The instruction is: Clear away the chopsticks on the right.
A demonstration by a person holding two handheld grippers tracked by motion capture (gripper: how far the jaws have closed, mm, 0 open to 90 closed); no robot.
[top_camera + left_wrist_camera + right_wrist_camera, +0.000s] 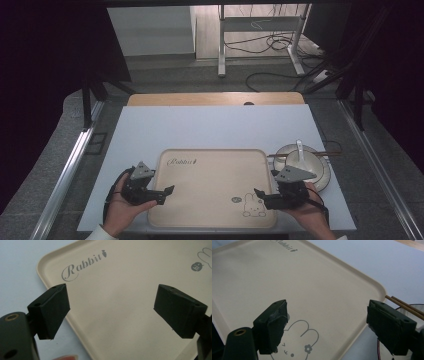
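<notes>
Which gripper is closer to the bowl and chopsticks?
The right gripper. The bowl with its spoon and chopsticks sits just past the tray's right edge, beside it; the left gripper is at the tray's opposite side.

A tray point(210, 175) lies on the table point(210, 125) toward its near edge, roughly midway between the left and right edges. Just beside the tray's right side sits a bowl point(320, 167) on a plate point(326, 177), a spoon point(300, 150) in the bowl, chopsticks point(327, 151) across it.
</notes>
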